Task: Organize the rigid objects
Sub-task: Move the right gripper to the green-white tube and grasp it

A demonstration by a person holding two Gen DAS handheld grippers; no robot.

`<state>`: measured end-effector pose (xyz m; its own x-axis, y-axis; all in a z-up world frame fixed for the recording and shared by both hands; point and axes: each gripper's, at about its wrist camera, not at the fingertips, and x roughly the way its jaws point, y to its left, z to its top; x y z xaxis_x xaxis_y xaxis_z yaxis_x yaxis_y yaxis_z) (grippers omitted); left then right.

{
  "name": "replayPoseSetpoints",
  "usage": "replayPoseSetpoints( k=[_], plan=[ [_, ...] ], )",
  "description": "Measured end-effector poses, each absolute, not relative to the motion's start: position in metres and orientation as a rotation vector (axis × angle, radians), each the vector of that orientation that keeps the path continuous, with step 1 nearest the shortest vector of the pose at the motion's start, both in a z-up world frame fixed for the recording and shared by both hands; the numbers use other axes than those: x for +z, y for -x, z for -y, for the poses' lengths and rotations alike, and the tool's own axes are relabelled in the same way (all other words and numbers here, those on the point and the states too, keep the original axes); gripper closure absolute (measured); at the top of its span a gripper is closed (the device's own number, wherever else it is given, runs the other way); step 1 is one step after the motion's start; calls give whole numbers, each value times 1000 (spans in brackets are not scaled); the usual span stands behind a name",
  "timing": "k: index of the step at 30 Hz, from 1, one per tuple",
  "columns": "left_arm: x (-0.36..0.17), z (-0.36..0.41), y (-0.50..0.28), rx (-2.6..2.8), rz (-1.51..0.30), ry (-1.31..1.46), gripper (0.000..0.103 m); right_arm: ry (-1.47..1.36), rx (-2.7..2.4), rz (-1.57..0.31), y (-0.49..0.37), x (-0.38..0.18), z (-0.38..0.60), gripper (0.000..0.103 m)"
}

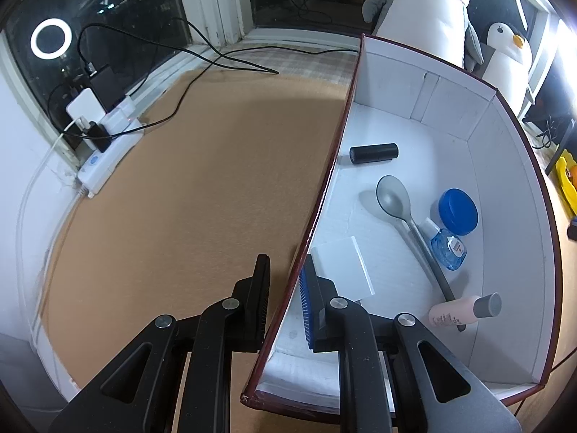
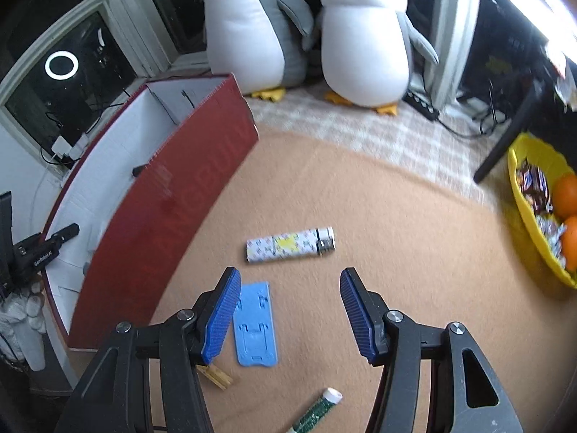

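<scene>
In the left wrist view, you are straddling the left wall of the red box (image 1: 404, 122) with the left gripper (image 1: 286, 299): one finger is sitting outside over the tan blanket (image 1: 187, 180), the other inside over the white floor. The fingers are close on either side of the wall, but you cannot tell from here whether they are actually pinching it; most likely you are steadying the box while the other hand fetches. Already sorted inside, from upper centre down to lower right of the frame, are a black cylinder (image 1: 374, 152), a grey spoon (image 1: 396, 202), a blue round lid (image 1: 458, 211), a small clear blue bottle (image 1: 448, 247) just beside the spoon handle, a pink bottle with a grey cap (image 1: 463, 311) lying on its side, and a white card (image 1: 342, 269) near the inner finger.

In the right wrist view, you are hovering the right gripper (image 2: 288, 310) low over the blanket with its fingers spread wide and holding nothing. The patterned cylinder (image 2: 290, 245) is lying crosswise just beyond the fingertips, so it looks like your next pick. A blue phone stand (image 2: 254, 324) is lying flat beside the left pad, a wooden clothespin (image 2: 216, 377) is peeking out beneath that finger, and a green tube with a white cap (image 2: 317, 411) is lying at the bottom edge. The box is standing at left of frame.
</scene>
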<state>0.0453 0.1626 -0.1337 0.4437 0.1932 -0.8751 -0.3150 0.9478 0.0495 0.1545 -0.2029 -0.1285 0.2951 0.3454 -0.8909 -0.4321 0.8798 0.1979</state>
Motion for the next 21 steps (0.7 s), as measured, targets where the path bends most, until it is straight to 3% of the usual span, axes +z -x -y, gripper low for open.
replayPoseSetpoints(
  k=[12,17,21],
  plan=[
    [-134,-161,-45,320,-1065,121,88,-40,368,-1316,-88,-176,258,51],
    [-134,-162,-44,316,-1063,120,88,-53,353,-1337,-76,-185,257,57],
    [-134,-161,-44,315,-1064,120,88,-16,338,-1346,-76,-189,249,70]
  ],
)
